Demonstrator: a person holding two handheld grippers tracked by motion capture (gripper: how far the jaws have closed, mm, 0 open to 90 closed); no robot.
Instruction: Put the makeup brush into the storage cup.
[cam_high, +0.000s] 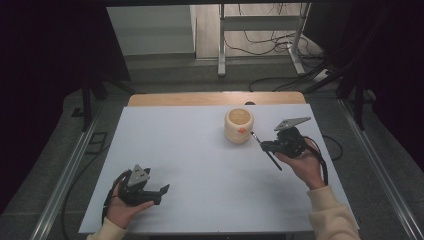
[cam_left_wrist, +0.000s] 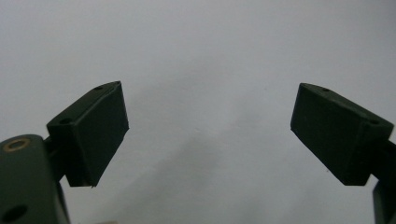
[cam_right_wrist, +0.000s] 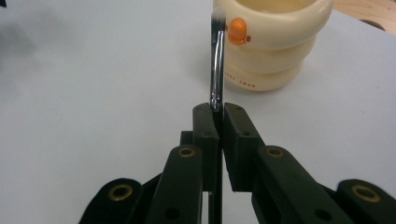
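A cream ribbed cup (cam_high: 238, 125) with an orange knob stands on the white sheet right of centre; the right gripper view has the cup (cam_right_wrist: 273, 44) just beyond the jaws. My right gripper (cam_high: 264, 145) is shut on a slim brush (cam_high: 265, 149), black-handled with a silver ferrule. In the right gripper view the brush (cam_right_wrist: 216, 60) rises from the gripper (cam_right_wrist: 217, 108), its pale tip beside the cup's orange knob (cam_right_wrist: 237, 31). My left gripper (cam_high: 162, 192) rests near the front left edge, open, nothing between its fingers. The left gripper (cam_left_wrist: 210, 133) looks onto bare white sheet.
The white sheet (cam_high: 190, 165) covers a wooden table (cam_high: 215, 98) whose far edge shows behind the cup. Beyond it stands a metal frame (cam_high: 260, 35) with loose cables on the floor. Rails run along both sides of the table.
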